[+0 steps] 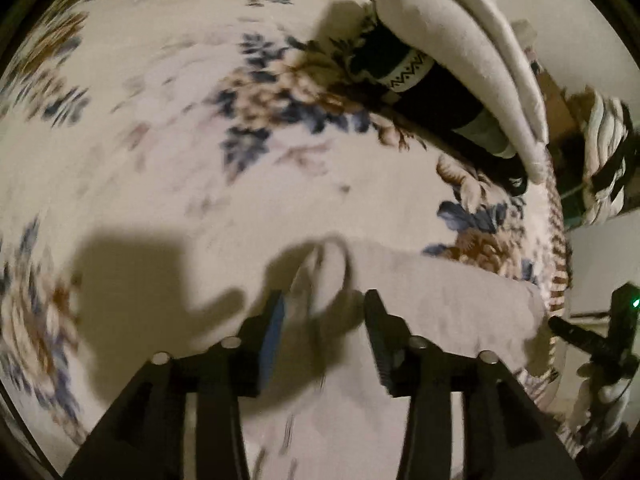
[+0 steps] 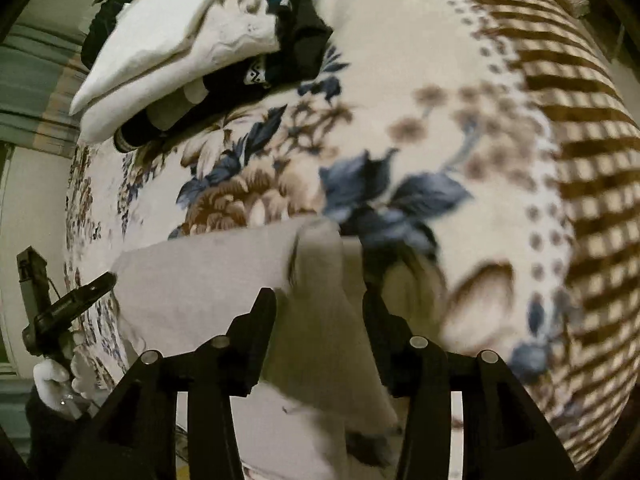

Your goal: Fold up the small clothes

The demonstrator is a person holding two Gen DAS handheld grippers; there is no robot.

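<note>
Left wrist view shows my left gripper [image 1: 324,316] with its jaws wide apart. A fold of the small pale cloth [image 1: 440,300] pokes up between them, but the jaws do not pinch it. That cloth lies flat on the bed blanket [image 1: 160,140], which is cream with blue and brown flowers. It lies near the edge of the bed.

Far across the blanket sits a pile of clothes [image 1: 452,60]. It has big white pieces on top and dark pieces under them, one with a white zigzag band.

At the far right of this view I see my other tool and the white glove [image 1: 608,392] that holds it.

From the right wrist view, my right gripper [image 2: 320,304] also has its jaws wide apart. A raised, bunched corner of the same cloth sits between them. The picture is blurry there, and I cannot tell if either jaw touches it. The rest of the cloth spreads out to the left, toward my left gripper.
</note>
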